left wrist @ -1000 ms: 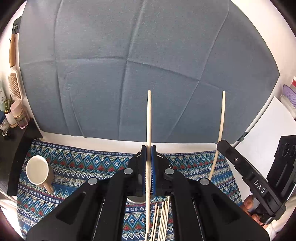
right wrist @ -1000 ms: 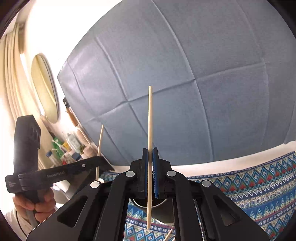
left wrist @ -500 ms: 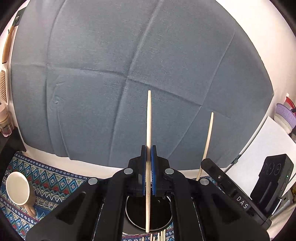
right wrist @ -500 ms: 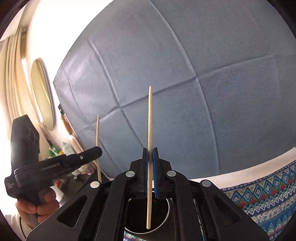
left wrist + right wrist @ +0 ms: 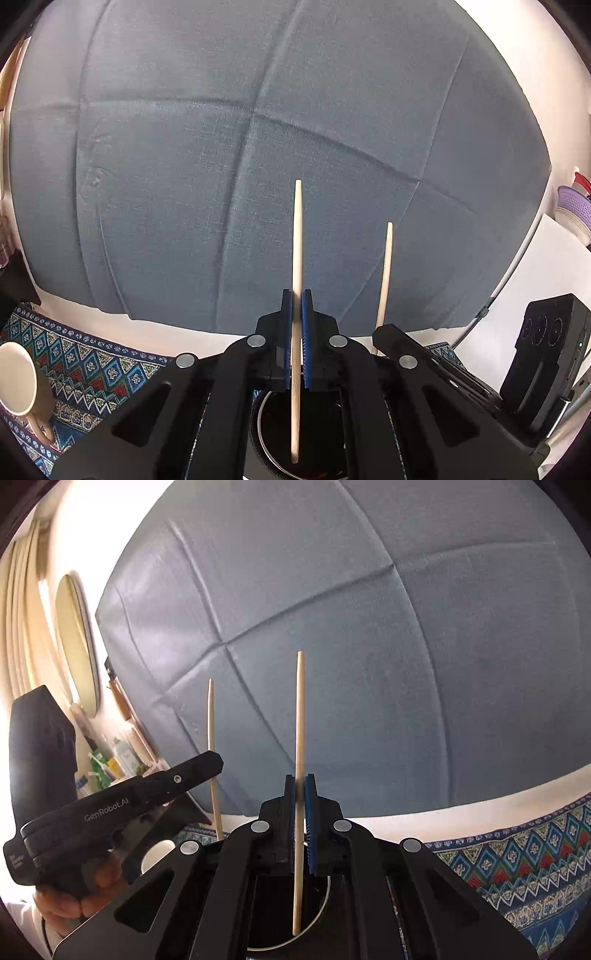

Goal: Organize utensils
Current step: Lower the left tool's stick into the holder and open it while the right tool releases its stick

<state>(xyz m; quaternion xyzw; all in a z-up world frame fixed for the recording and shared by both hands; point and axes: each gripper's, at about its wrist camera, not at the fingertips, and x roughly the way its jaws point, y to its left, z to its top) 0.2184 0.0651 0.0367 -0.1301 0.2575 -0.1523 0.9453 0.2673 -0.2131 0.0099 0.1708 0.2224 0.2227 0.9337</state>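
My left gripper (image 5: 297, 306) is shut on a pale wooden chopstick (image 5: 297, 240) that stands upright, its lower end hanging over the dark mouth of a round black holder (image 5: 266, 435). My right gripper (image 5: 300, 790) is shut on a second upright chopstick (image 5: 299, 716), and its lower end hangs inside the rim of the same holder (image 5: 317, 923). Each view shows the other gripper beside it: the right one (image 5: 384, 332) with its chopstick (image 5: 385, 273) in the left wrist view, the left one (image 5: 216, 762) with its chopstick (image 5: 211, 738) in the right wrist view.
A cream mug (image 5: 20, 384) lies on the patterned blue cloth (image 5: 103, 373) at the left. A grey-blue cloth backdrop (image 5: 258, 147) fills the wall behind. A person's hand (image 5: 70, 897) grips the left tool. A lilac colander (image 5: 574, 206) sits far right, an oval mirror (image 5: 75, 646) hangs at left.
Both grippers have sunk toward the black holder with their chopsticks, and drawn closer together. The holder's mouth has come into view under both sticks; the loose chopsticks on the cloth have left view.
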